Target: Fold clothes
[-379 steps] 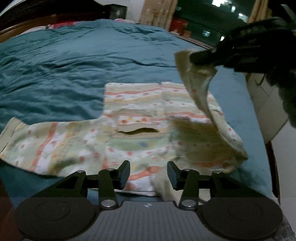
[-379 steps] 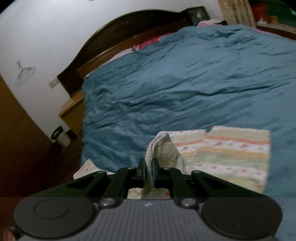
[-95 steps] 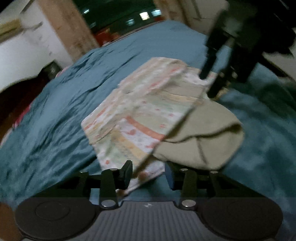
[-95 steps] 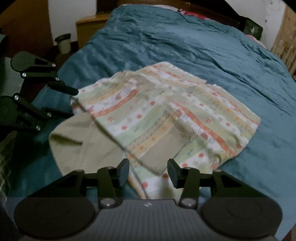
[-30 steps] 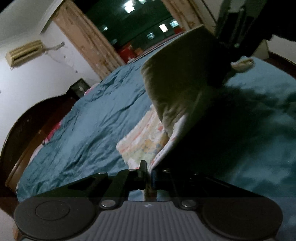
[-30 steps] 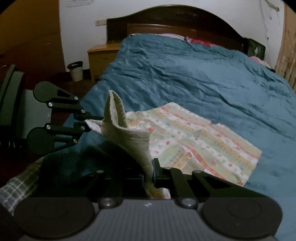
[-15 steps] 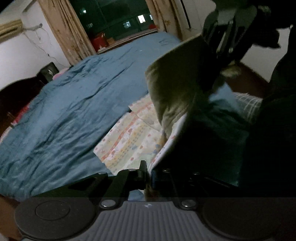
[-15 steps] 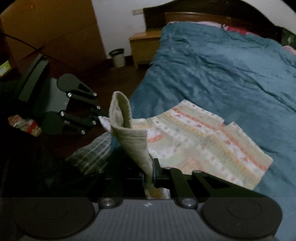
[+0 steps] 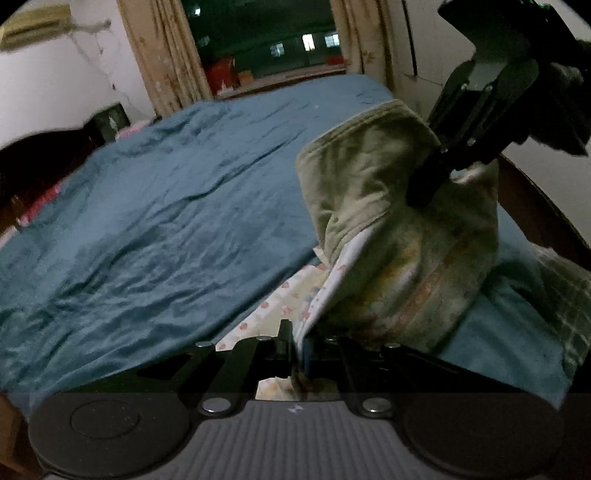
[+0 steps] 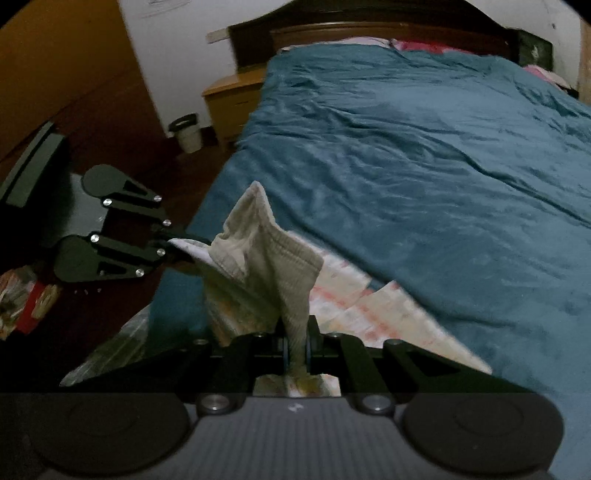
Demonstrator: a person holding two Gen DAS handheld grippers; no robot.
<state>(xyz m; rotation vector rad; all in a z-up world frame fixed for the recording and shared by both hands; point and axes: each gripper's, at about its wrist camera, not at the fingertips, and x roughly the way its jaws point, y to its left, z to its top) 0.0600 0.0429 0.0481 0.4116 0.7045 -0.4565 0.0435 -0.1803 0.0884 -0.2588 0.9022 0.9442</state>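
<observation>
A small striped garment [image 9: 373,236] with pale green, orange and white bands and a beige hem is held up over the teal bedspread [image 9: 166,221]. My left gripper [image 9: 297,345] is shut on one corner of its edge. My right gripper [image 10: 295,349] is shut on the other corner, the beige hem [image 10: 273,258] bunched above its jaws. The right gripper also shows in the left wrist view [image 9: 436,173], and the left gripper in the right wrist view [image 10: 173,245]. The garment's far part [image 10: 384,314] trails onto the bed.
A dark wooden headboard [image 10: 369,29] and a bedside table [image 10: 229,96] with a small bin [image 10: 186,133] stand beyond the bed. A curtained window [image 9: 258,40] is behind the far side. A checked cloth [image 9: 569,295] lies at the bed's near edge.
Both grippers went from open to shut on the garment's near edge and lifted it. In the last second they have swung with it, the hanging part drawing in over the bed edge.
</observation>
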